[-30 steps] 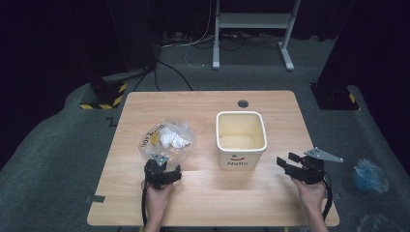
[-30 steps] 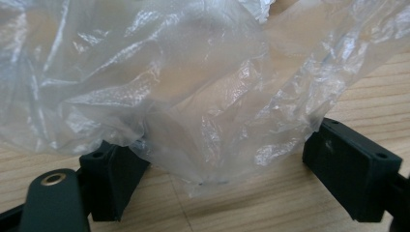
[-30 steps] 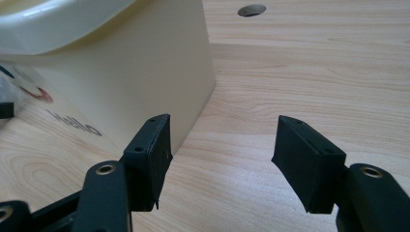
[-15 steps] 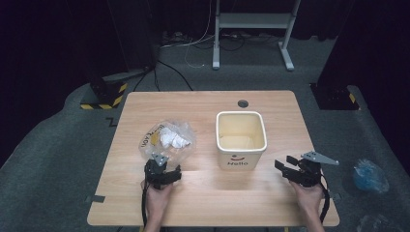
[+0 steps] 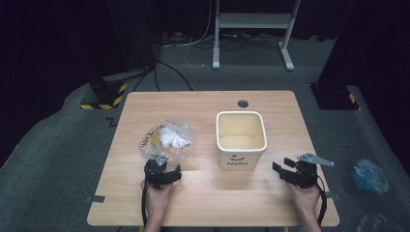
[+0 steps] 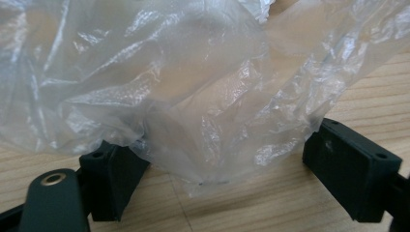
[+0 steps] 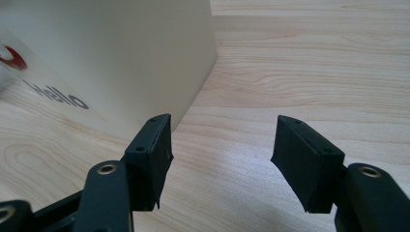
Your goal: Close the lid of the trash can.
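comparing with a second earlier: left gripper (image 5: 162, 175) unmoved, jaws spread and unclenched around the near edge of the plastic bag (image 6: 193, 96); right gripper (image 5: 290, 170) released, shifted slightly nearer, bin (image 5: 241, 137) just ahead-left; grasp on bag judged pending.

We see a crumpled clear bag (image 5: 167, 141) holding white wads, lying flat at nine o'clock of the cream bin (image 5: 241, 139), which stands upright, open-topped.
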### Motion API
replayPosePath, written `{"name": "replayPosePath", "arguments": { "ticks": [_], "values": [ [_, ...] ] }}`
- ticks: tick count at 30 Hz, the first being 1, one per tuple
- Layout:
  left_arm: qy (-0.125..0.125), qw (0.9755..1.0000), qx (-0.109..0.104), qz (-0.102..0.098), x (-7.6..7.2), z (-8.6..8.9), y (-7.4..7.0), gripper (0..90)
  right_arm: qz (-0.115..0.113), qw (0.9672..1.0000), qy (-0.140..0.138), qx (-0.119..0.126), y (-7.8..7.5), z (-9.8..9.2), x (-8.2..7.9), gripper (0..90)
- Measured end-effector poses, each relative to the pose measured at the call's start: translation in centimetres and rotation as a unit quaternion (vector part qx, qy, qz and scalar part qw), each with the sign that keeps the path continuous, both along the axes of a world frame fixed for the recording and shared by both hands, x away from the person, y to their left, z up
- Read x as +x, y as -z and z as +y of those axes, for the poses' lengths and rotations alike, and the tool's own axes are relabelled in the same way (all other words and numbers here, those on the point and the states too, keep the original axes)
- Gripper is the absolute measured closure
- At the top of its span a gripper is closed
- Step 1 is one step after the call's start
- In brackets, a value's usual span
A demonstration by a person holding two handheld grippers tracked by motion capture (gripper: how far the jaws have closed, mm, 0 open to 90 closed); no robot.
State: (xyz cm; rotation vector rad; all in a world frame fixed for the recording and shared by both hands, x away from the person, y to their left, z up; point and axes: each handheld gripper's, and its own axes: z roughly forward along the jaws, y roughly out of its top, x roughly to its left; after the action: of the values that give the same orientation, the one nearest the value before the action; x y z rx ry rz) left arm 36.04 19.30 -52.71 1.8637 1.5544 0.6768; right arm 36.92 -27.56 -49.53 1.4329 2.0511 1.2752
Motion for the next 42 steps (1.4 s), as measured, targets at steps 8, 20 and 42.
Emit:
{"name": "replayPosePath", "arguments": {
  "ticks": [8,20,42],
  "values": [
    [0.0,1.0,0.0,0.0,0.0,0.0,0.0,17.0,0.006,1.0,0.0,-0.005,0.7,0.5,0.3,39.0],
    [0.0,1.0,0.0,0.0,0.0,0.0,0.0,17.0,0.016,0.9998,0.003,-0.013,1.5,0.7,0.5,39.2],
    [0.001,1.0,0.002,0.0,0.0,0.0,0.0,17.0,0.032,0.9991,0.007,-0.028,2.5,0.9,1.1,39.2]
  ]
}}
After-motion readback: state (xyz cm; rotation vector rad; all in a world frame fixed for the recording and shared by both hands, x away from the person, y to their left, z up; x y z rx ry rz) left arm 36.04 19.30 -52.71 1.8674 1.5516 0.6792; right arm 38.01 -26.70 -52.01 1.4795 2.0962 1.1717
